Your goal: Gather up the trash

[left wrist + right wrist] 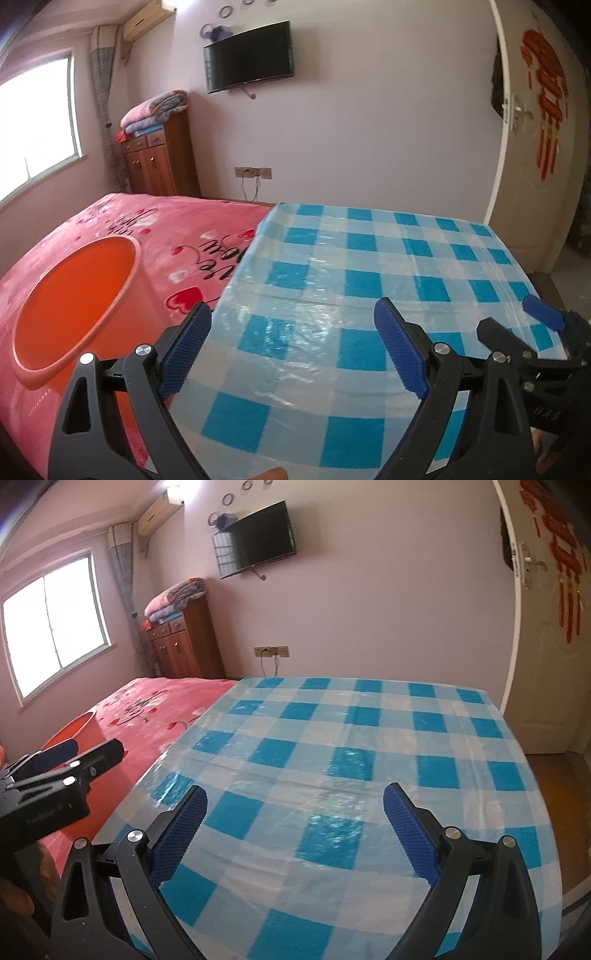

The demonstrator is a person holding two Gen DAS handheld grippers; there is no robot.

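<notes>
Both claws, left (291,350) and right (293,834), spread wide, grasping nothing, over cloth (369,295). No trash visible. Orange bin (77,302) stands left on bed (110,221). Collecting seems finished or not begun; next, look around for trash.
</notes>
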